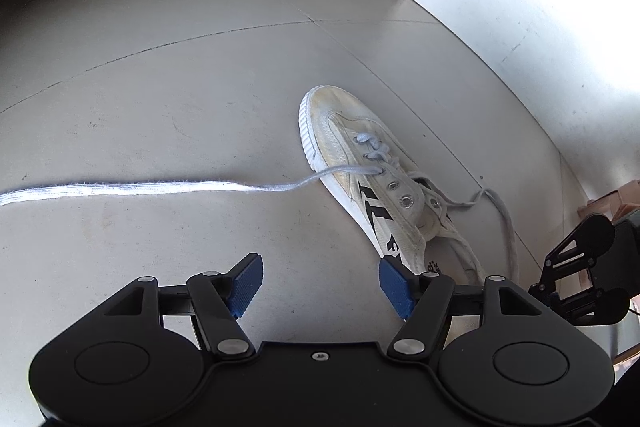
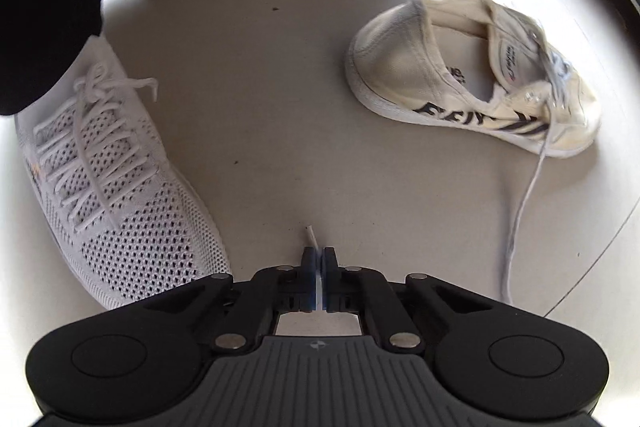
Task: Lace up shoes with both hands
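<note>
1. On the floor (image 1: 160, 67), the canvas shoe (image 1: 360, 163) lies partly laced: the lower eyelets are threaded, the upper ones (image 1: 407, 202) bare.
2. One lace end (image 1: 160, 187) runs from a mid eyelet far out across the floor to the left; the other lace end (image 2: 520, 219) trails off the shoe's far side toward the right tool.
3. Left tool (image 1: 320, 285): fingers apart, nothing between them, hovering near the shoe's heel.
4. Right tool (image 2: 319, 259): fingers pressed together on the lace tip (image 2: 311, 233), which pokes out just past the pads.
5. Risk: the grip is on a thin, stiff tip, so a pull at an angle could slip it out of the pads.
6. Risk: nothing holds the shoe down, so tension on the lace may drag or roll it, moving the eyelets off line.
7. Risk: the slack on the floor could snag, or get stepped on by the person's mesh sneakers (image 2: 120, 207) close by.
8. Risk: with little tip protruding, aiming it into a small eyelet may miss or bend it.
</note>
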Tool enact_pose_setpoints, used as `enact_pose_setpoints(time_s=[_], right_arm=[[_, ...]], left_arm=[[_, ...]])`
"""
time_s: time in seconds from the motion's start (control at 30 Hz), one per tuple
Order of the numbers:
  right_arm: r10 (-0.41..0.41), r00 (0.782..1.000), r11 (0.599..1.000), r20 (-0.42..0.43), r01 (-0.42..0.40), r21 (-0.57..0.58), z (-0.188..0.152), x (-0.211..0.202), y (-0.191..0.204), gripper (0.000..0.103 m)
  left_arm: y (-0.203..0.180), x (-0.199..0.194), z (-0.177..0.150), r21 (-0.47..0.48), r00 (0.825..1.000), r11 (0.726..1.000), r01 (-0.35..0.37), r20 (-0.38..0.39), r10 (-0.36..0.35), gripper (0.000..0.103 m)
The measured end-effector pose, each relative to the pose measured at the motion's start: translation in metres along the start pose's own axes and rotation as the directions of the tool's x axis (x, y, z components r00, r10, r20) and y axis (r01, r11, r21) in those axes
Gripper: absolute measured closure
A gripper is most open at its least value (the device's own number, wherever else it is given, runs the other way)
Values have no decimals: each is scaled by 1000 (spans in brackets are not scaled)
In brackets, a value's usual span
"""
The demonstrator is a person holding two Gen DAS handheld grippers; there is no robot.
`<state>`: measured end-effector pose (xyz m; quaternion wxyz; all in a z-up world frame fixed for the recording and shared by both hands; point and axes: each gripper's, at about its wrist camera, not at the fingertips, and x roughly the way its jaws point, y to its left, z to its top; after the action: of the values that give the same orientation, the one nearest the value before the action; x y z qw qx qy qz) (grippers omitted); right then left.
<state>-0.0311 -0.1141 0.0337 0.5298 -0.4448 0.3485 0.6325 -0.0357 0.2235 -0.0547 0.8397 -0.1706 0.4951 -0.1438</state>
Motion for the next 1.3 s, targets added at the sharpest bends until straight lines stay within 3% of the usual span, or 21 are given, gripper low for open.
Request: enact_pose_setpoints(time_s=[0.13,0.27,0.47,0.6,0.67,0.83,0.87,1.0,1.3], right_arm=[[-33,996,984,89,16,177,0,-16,-21,100],[-90,983,959,161,42,279,6,-36,-37,100],[-207,938,913,280,82,401,34,-34,-90,100],[-273,914,919,299,157,361,58,-25,-117,98],[-260,917,929,304,151,339,65,-15,-126,98],[-256,946,952,197,212,220,73,9,-127,98],[-232,955,957,186,190,220,75,12,-130,98],[-228,949,961,219,183,206,81,13,-135,98],[-172,938,967,303,101,235,81,14,-147,98]], left_arm=[[-1,-1,0,-3,1000,1000,2,5,-2,42],[0,-1,1,-14,1000,1000,-3,12,4,42],[-2,-1,4,-28,999,1000,11,33,-10,42],[-7,-2,8,-29,998,999,27,54,-26,42],[-10,-4,11,-23,997,999,42,68,-40,42],[-26,0,20,31,991,996,87,97,-90,42],[-29,2,22,42,990,994,100,96,-104,42],[-30,8,24,34,988,992,122,93,-125,42],[-17,7,22,-20,992,995,96,85,-94,42]])
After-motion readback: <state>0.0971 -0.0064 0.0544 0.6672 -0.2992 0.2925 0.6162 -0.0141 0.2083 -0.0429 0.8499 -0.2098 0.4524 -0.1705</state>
